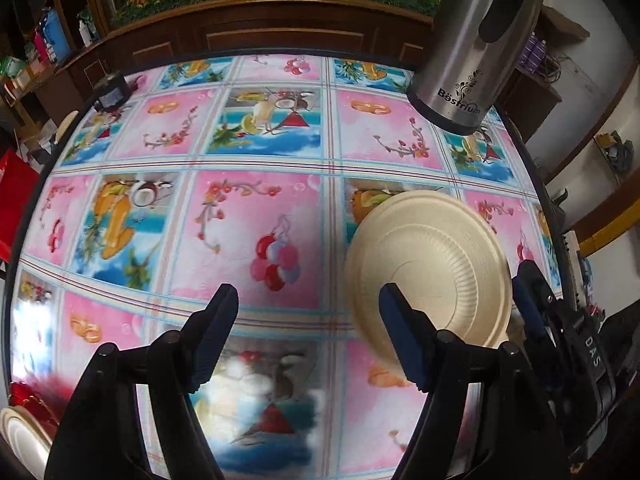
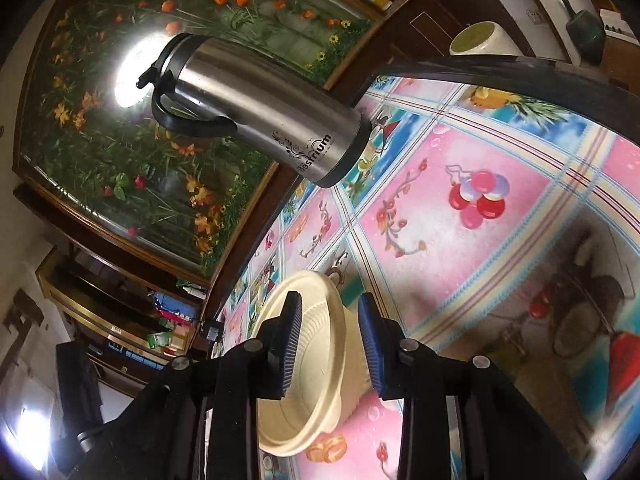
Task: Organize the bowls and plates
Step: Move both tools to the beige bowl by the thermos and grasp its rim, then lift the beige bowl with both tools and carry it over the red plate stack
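A cream bowl hangs tilted on its side just above the table, with my right gripper shut on its wall: one blue pad is inside the bowl, the other against the outside. In the left wrist view the same bowl shows at the right with the right gripper at its far edge. My left gripper stands open over the tablecloth, left of the bowl, with nothing between its fingers. A cream plate peeks in at the bottom left corner.
A tall steel flask stands at the table's far right edge. The round table carries a pink and blue pictured cloth. A red object lies beside the plate. Wooden cabinets line the wall behind.
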